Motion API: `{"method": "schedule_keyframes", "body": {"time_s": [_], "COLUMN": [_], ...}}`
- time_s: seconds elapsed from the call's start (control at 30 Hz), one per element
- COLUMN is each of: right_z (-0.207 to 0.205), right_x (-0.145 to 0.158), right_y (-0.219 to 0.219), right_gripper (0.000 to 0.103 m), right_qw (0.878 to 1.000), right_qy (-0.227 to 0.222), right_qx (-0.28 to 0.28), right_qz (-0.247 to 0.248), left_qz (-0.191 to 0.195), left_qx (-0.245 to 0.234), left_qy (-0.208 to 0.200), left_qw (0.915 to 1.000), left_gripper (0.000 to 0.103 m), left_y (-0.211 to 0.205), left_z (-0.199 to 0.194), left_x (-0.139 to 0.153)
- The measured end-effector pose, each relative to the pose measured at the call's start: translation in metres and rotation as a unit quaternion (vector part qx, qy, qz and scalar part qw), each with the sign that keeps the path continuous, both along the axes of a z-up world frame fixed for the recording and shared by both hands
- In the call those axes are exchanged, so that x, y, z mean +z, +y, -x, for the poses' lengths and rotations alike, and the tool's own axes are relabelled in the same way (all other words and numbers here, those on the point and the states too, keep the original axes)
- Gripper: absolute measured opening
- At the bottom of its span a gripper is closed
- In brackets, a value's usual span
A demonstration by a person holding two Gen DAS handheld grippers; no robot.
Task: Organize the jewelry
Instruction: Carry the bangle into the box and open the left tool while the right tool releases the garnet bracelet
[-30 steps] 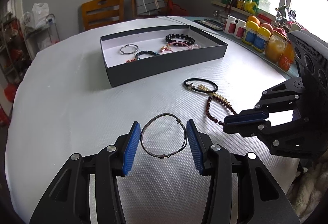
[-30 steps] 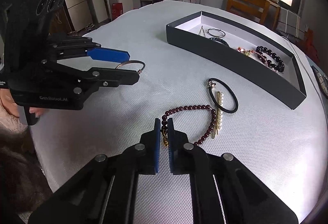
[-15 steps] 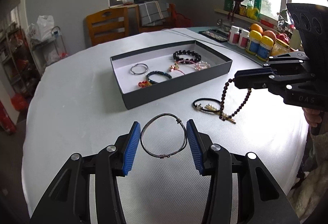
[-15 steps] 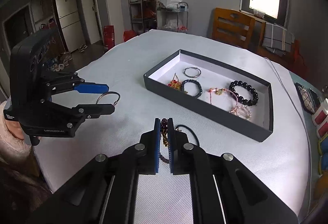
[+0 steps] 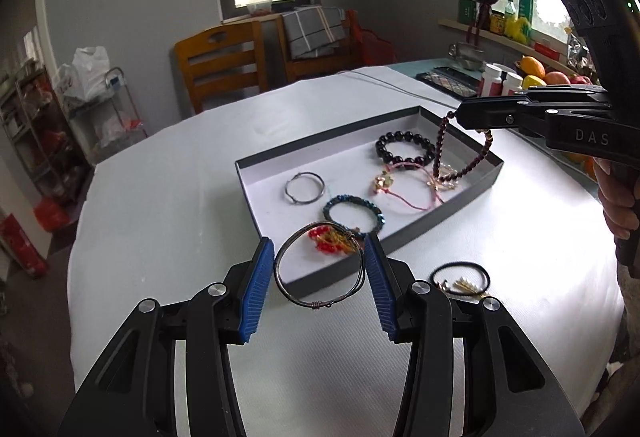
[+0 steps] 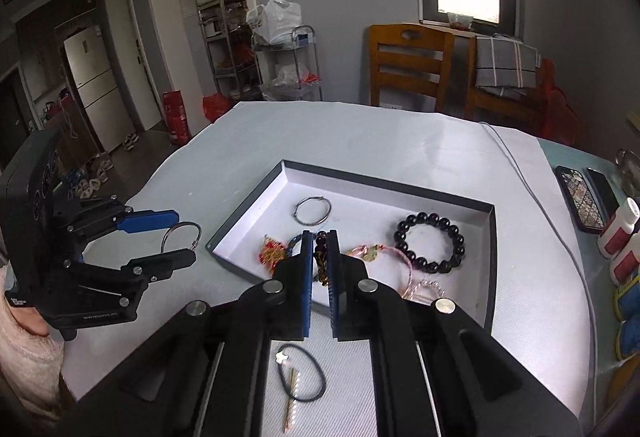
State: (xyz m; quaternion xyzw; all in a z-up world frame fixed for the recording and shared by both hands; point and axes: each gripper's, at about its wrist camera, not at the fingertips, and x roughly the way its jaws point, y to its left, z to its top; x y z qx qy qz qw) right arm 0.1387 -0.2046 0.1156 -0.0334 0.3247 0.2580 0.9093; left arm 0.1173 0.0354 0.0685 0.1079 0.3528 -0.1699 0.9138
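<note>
The left gripper (image 5: 320,269) pinches a wire bangle (image 5: 318,263) between its blue pads at the near wall of the dark tray (image 5: 468,193) on the white table (image 5: 160,197), while the right gripper (image 6: 320,237), pressed nearly together, clamps a dark-red bead bracelet (image 5: 460,165) hanging over the tray's right end.

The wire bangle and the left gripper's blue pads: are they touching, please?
Touching. The left wrist view shows the wire bangle clamped between both blue pads of the left gripper.
</note>
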Motion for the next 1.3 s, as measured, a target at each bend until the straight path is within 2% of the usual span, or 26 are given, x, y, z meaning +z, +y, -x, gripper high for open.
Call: {"method": "schedule_keyframes", "body": {"time_s": [0.2, 0.3, 0.4, 0.53, 0.73, 0.87, 1.03, 1.3], "right_z": [-0.049, -0.075, -0.093, -0.110, -0.112, -0.114, -0.118, -0.120], "right_x": [-0.005, -0.017, -0.030, -0.047, -0.066, -0.077, -0.084, -0.088], "right_y": [0.004, 0.006, 0.009, 0.016, 0.022, 0.017, 0.014, 0.021], "right_gripper": [0.006, 0.006, 0.006, 0.006, 0.006, 0.006, 0.006, 0.007], "right_qw": [0.999, 0.998, 0.997, 0.995, 0.995, 0.994, 0.992, 0.990], "right_qy": [-0.002, 0.018, 0.027, 0.040, 0.049, 0.081, 0.106, 0.119], "right_qx": [-0.047, -0.062, -0.078, -0.088, -0.081, -0.074, -0.072, -0.068], "right_qz": [0.005, -0.006, -0.005, 0.001, 0.011, -0.007, -0.020, -0.013], "left_qz": [-0.017, -0.002, 0.008, 0.000, 0.006, -0.009, -0.002, -0.005], "left_qx": [0.025, 0.038, 0.042, 0.043, 0.033, 0.026, 0.028, 0.031], "left_qy": [0.005, 0.014, 0.020, 0.024, 0.044, 0.053, 0.062, 0.062], "left_qw": [0.9995, 0.9992, 0.9989, 0.9988, 0.9985, 0.9982, 0.9977, 0.9976], "left_gripper": [0.049, 0.049, 0.049, 0.049, 0.049, 0.049, 0.049, 0.049], "left_y": [-0.007, -0.006, -0.009, -0.018, -0.020, -0.023, -0.019, -0.020], "left_z": [-0.053, -0.076, -0.091, -0.103, -0.106, -0.106, -0.110, -0.113], "left_x": [-0.008, -0.012, -0.015, -0.022, -0.041, -0.053, -0.058, -0.063]}}
